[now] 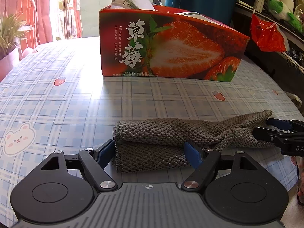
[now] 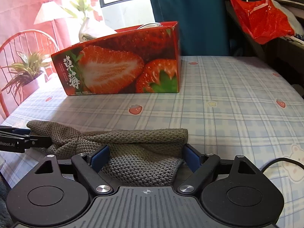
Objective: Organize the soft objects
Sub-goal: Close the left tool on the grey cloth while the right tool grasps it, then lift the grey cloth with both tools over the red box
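A grey-brown knitted cloth (image 1: 171,133) lies folded lengthwise on the plaid tablecloth (image 1: 57,104). My left gripper (image 1: 149,152) stands open around the cloth's left end, with blue pads on either side of the fold. From the right edge of that view comes my right gripper (image 1: 266,129), at the cloth's other end. In the right wrist view the cloth (image 2: 140,142) lies between the wide jaws of my right gripper (image 2: 146,156), which is open; the pads do not squeeze it. The left gripper (image 2: 38,138) shows at the left, at the cloth's crumpled end.
A red strawberry-printed box (image 1: 171,43) (image 2: 121,62), open at the top with white items inside, stands behind the cloth. A red plastic bag (image 1: 266,34) hangs from shelving on the right. A red chair (image 2: 19,43) and potted plant (image 1: 9,30) stand at the left.
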`<action>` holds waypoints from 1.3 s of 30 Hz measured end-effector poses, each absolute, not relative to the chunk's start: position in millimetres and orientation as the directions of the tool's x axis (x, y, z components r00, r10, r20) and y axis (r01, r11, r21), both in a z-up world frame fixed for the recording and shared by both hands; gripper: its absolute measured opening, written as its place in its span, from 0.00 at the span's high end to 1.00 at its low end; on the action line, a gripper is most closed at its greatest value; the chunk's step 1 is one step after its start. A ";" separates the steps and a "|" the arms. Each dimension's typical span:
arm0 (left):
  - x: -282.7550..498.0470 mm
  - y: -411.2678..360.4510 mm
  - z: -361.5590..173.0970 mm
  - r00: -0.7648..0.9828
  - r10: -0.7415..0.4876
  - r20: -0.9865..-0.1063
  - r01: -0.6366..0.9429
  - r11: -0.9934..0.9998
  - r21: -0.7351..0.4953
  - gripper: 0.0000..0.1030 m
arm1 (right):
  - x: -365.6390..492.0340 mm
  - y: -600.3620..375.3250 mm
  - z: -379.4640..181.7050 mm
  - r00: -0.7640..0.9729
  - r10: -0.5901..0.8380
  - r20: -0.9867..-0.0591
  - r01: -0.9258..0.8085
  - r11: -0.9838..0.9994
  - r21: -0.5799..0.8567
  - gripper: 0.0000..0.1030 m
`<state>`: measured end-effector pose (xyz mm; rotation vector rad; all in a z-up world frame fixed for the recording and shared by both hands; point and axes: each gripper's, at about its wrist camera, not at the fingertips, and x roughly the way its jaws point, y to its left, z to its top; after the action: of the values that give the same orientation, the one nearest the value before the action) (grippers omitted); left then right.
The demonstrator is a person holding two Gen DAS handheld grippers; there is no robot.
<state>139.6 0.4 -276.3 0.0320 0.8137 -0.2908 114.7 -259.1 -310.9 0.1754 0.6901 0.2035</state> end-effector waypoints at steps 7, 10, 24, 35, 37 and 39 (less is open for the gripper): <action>137.3 -1.7 -276.2 0.645 -0.267 -0.717 0.295 0.951 -0.089 0.25 | 111.7 -251.6 -310.2 0.741 0.280 -0.610 -0.175 0.958 0.227 0.40; 135.0 -5.0 -276.2 0.644 -0.277 -0.713 0.317 0.945 -0.081 0.33 | 110.7 -247.6 -309.4 0.736 0.299 -0.608 -0.201 0.953 0.226 0.49; 133.7 -0.1 -271.2 0.641 -0.347 -0.685 0.338 0.928 -0.154 0.76 | 103.6 -244.3 -292.5 0.773 0.358 -0.523 -0.277 0.933 0.229 0.72; 162.5 -0.5 -175.0 0.769 -0.378 -0.515 0.415 0.909 -0.047 0.76 | 144.2 -253.5 -219.8 0.838 0.398 -0.373 -0.354 0.917 0.183 0.73; 176.9 -0.2 -155.3 0.777 -0.381 -0.502 0.421 0.906 -0.037 0.76 | 161.1 -252.9 -199.1 0.843 0.407 -0.351 -0.372 0.913 0.165 0.73; 196.4 -1.0 -139.2 0.779 -0.378 -0.500 0.424 0.905 -0.024 0.76 | 180.4 -251.8 -178.7 0.845 0.411 -0.343 -0.386 0.912 0.140 0.73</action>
<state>196.4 -1.0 -139.2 0.0912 0.5208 -0.4340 180.4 -251.8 -178.7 0.0662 0.3768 0.4209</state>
